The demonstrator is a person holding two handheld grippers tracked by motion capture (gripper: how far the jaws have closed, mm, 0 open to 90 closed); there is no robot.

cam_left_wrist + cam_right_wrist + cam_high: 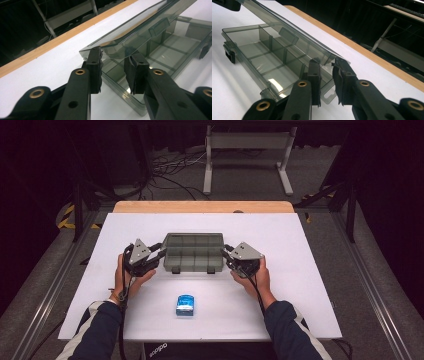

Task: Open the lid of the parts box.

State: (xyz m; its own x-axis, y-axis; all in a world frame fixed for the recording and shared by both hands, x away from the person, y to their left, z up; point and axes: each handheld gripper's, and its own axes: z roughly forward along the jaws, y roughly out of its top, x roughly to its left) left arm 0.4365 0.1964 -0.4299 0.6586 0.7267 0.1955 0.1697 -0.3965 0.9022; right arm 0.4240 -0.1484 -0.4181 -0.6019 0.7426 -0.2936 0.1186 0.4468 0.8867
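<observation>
A smoky see-through compartment box (192, 257) lies in the middle of the white table, its lid (140, 27) raised partway over the divided base (175, 47). My left gripper (161, 254) is at the box's left end. In the left gripper view its jaws (113, 61) stand apart under the lid's end edge, which lies across their tips. My right gripper (226, 254) is at the box's right end. There the lid (294, 30) also crosses the parted jaws (327, 67), its corner touching one fingertip (340, 62). Neither pair pinches the lid.
A small blue packet (185, 304) lies near the table's front edge, between the person's forearms. Black latches (176, 269) hang on the box's front wall. A wooden strip (202, 206) borders the far edge, and a white metal frame (247, 150) stands on the floor beyond.
</observation>
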